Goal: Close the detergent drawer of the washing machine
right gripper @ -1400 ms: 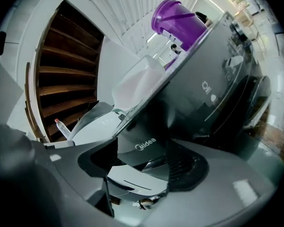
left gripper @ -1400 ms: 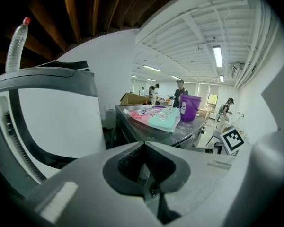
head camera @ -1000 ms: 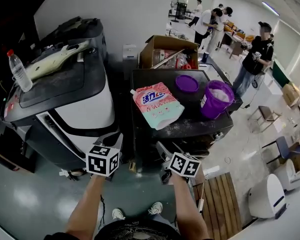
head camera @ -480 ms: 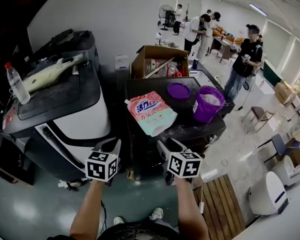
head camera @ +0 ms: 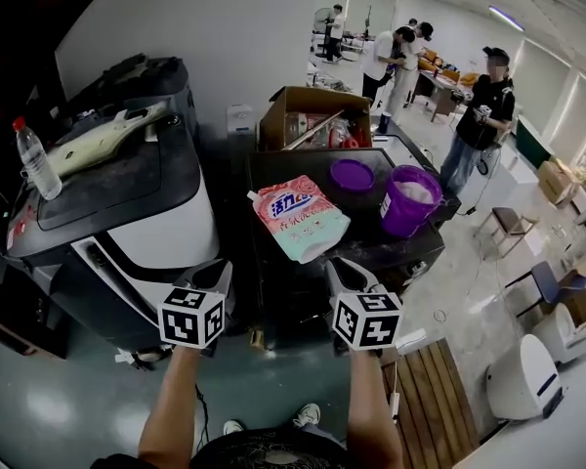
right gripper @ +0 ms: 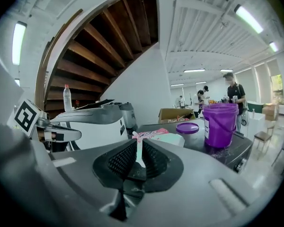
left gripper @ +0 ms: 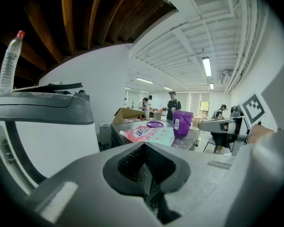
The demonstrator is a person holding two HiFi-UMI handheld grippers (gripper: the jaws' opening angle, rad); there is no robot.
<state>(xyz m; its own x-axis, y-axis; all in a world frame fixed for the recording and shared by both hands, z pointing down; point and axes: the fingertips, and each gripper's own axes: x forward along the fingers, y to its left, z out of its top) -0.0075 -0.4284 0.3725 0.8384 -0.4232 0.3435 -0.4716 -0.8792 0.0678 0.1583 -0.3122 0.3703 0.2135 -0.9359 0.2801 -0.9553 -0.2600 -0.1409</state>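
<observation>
The washing machine (head camera: 371, 244) is the dark-topped unit straight ahead of me; its front is in deep shadow and I cannot make out the detergent drawer. My left gripper (head camera: 215, 279) hovers before the machine's left front corner, jaws shut and empty; in its own view the left gripper (left gripper: 144, 144) has its tips meeting. My right gripper (head camera: 344, 274) hangs in front of the machine's front edge, touching nothing. From its own camera the right gripper (right gripper: 138, 146) shows only a hairline slit between the pads, with nothing held.
On the machine's top lie a pink detergent bag (head camera: 301, 215), a purple lid (head camera: 353, 174) and a purple bucket (head camera: 410, 201). A cardboard box (head camera: 313, 115) stands behind. A white-and-black machine (head camera: 127, 198) with a water bottle (head camera: 34, 159) is at left. Wooden slats (head camera: 435, 399) lie at right; people (head camera: 479, 115) stand beyond.
Both grippers stay low in front of the machine, drifting slightly apart: the left a little leftward, the right a little rightward. Their jaws stay shut.
</observation>
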